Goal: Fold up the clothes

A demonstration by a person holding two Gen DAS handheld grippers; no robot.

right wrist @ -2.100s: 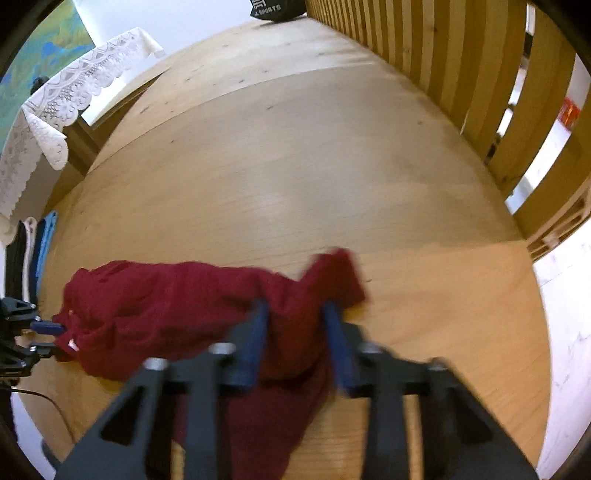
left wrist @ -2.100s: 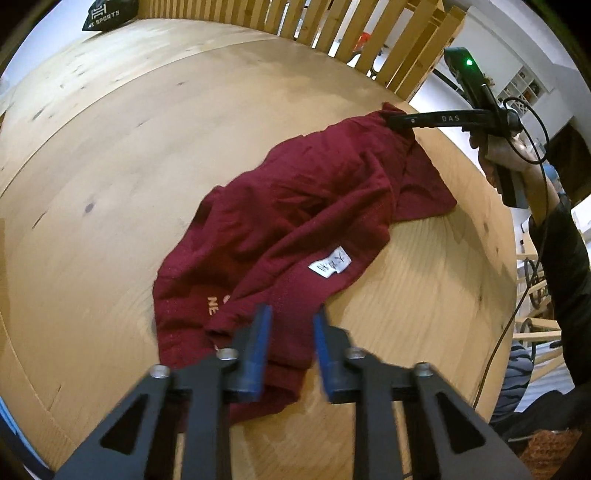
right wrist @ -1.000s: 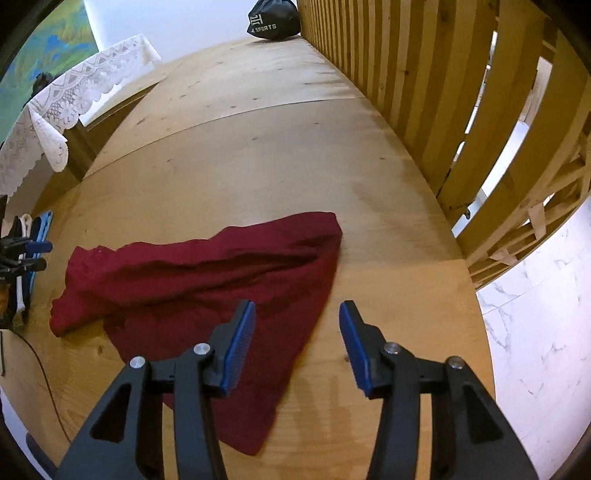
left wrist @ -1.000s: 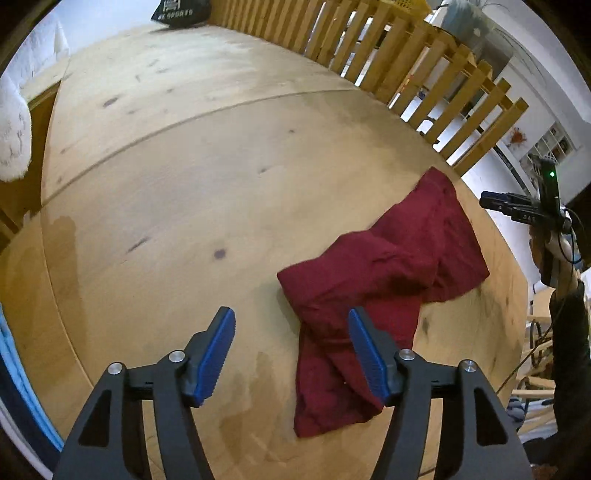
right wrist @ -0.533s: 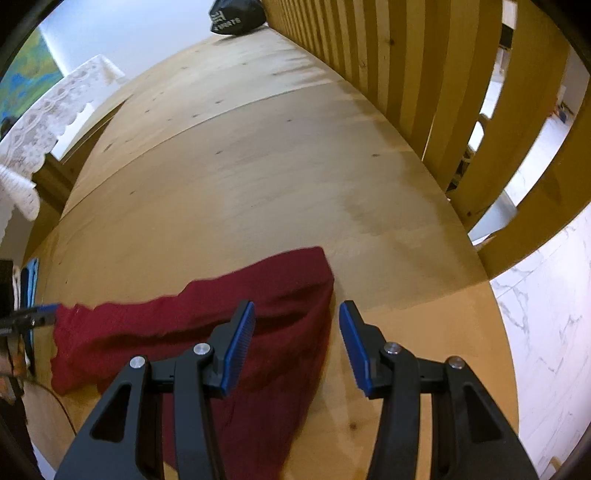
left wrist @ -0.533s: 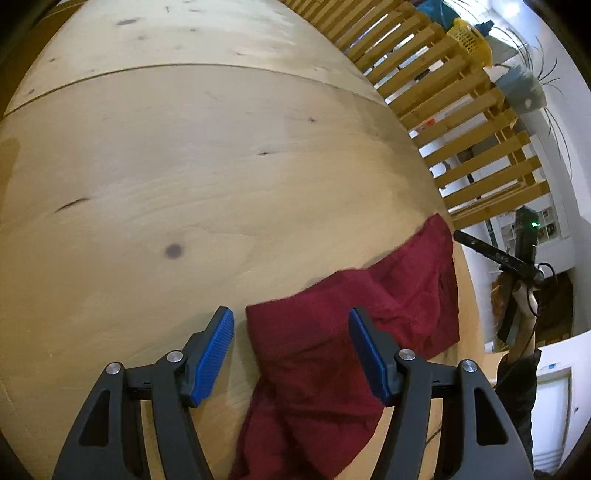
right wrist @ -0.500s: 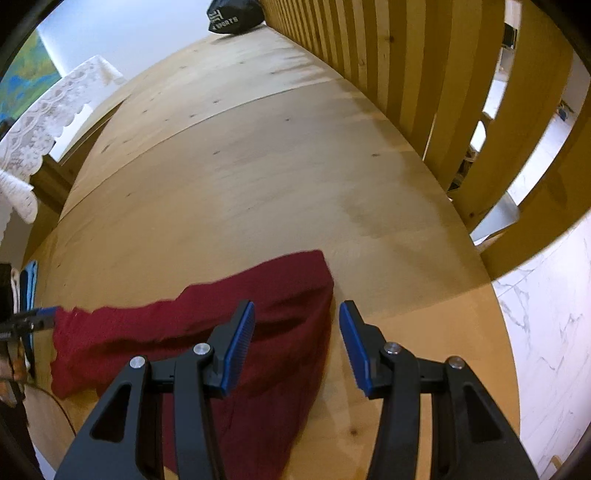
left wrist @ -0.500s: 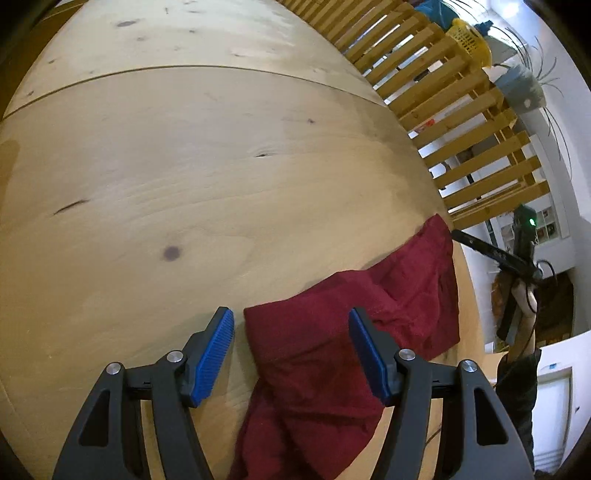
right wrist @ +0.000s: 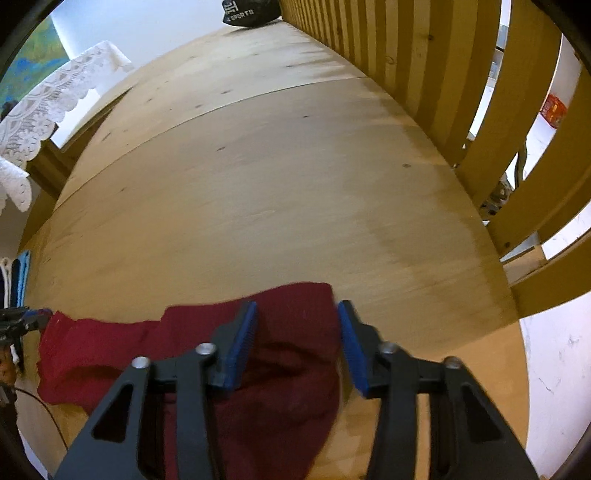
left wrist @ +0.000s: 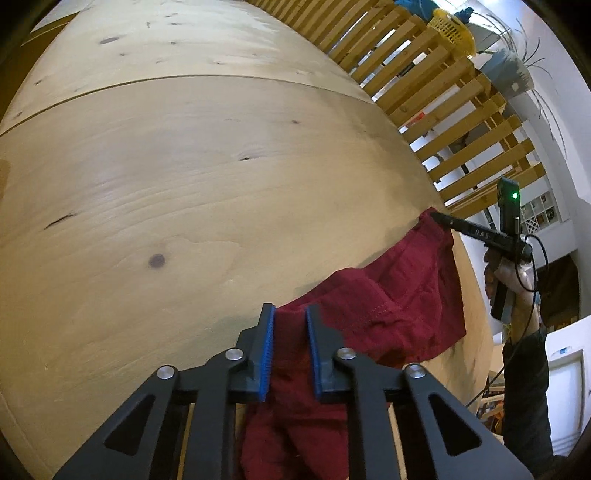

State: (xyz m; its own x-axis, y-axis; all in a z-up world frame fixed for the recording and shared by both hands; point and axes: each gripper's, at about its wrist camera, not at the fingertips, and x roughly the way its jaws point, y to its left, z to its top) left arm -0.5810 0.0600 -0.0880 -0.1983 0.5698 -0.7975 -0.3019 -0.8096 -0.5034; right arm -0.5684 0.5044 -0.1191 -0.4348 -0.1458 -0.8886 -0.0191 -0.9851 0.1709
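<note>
A dark red garment (left wrist: 384,310) lies crumpled on the round wooden table (left wrist: 184,166). My left gripper (left wrist: 289,314) has its blue pads closed to a narrow gap around the garment's near corner fold. In the right wrist view the same garment (right wrist: 110,347) stretches left across the table (right wrist: 258,184). My right gripper (right wrist: 297,314) is open, its pads straddling the garment's other corner. The right gripper also shows in the left wrist view (left wrist: 439,218), its tips at the garment's far corner.
A wooden slat railing (left wrist: 424,92) runs along the table's far side and shows close on the right in the right wrist view (right wrist: 461,74). A black sports bag (right wrist: 247,14) sits at the table's far end. A lace cloth (right wrist: 44,107) hangs at left.
Both grippers have come down and forward onto the garment's corners. The left pads have narrowed from wide open to a small gap around the fold. The right gripper stays open.
</note>
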